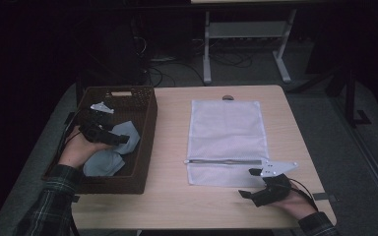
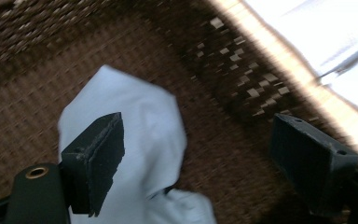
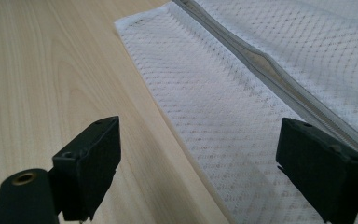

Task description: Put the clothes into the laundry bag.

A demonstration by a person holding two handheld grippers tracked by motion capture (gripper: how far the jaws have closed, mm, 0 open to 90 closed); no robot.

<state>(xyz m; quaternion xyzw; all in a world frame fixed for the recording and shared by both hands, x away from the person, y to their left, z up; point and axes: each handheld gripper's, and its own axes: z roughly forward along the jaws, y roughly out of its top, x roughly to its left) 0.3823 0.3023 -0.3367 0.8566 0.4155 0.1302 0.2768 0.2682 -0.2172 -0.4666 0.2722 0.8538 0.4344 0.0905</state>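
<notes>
A white mesh laundry bag with a grey zipper lies flat on the wooden table; the right gripper view shows its near corner and the zipper. My right gripper rests open on the table just below the bag's near right corner, nothing between its jaws. A brown wicker basket at the left holds pale blue cloth. My left gripper is open inside the basket, its jaws standing over the cloth without closing on it.
A small dark round object sits at the table's far edge above the bag. Behind the table stand a white desk frame and tangled cables on the floor. Bare table surface lies between basket and bag.
</notes>
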